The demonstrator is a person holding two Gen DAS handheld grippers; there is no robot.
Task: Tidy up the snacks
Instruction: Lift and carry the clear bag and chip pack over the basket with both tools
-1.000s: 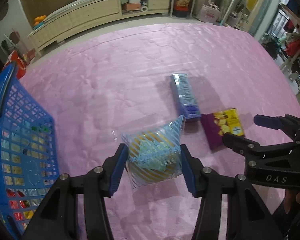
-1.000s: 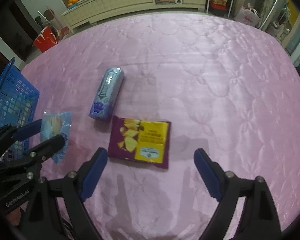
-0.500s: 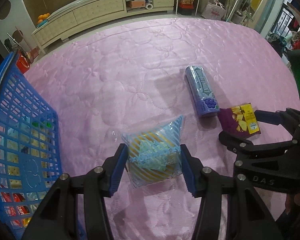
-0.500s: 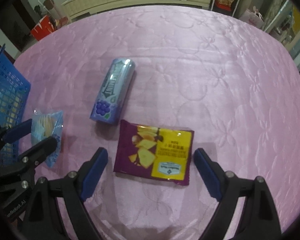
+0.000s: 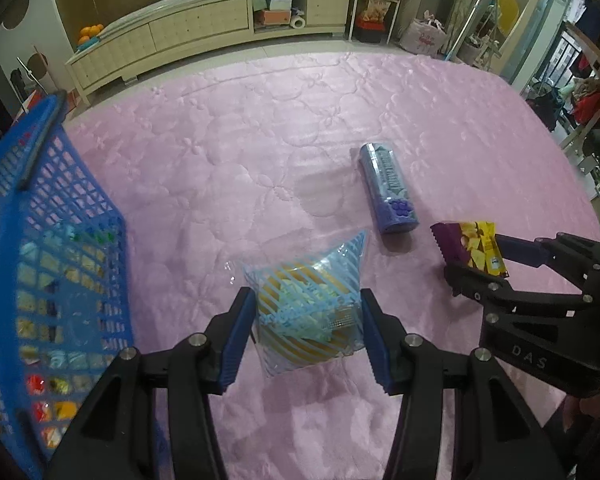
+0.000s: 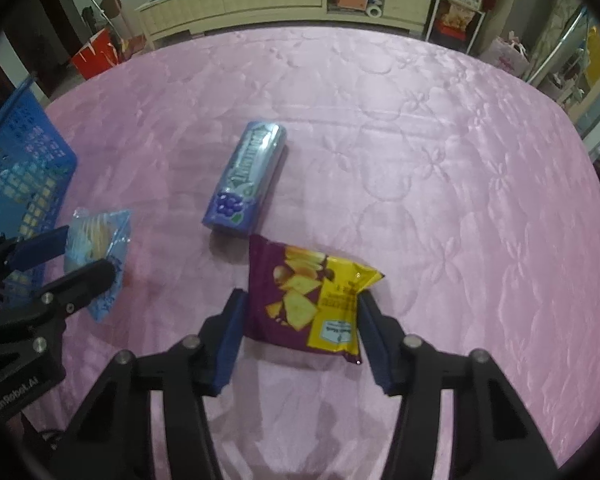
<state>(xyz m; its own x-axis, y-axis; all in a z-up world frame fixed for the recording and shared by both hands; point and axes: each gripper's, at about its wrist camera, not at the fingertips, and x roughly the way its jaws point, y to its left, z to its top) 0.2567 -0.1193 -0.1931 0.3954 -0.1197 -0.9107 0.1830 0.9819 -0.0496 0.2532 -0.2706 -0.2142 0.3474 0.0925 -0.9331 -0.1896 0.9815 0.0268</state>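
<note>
Pink quilted cloth [image 6: 420, 128] is spread wide, backed by a cream cabinet [image 5: 204, 28]. Beyond the purple tube [image 6: 246, 178] it lies bare to its far edge. Nearer than the tube, the purple-yellow packet [image 6: 312, 304] is clamped by the just-closing right gripper [image 6: 298, 334]; left of it, the striped bag [image 5: 308, 304] is gripped by the left gripper [image 5: 304, 338], beside a blue basket [image 5: 56, 216].

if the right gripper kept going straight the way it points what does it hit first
Nothing new, most likely: the right gripper is already clamped on the purple and yellow cracker packet, so pushing on should press that packet into the pink quilted cover.
</note>
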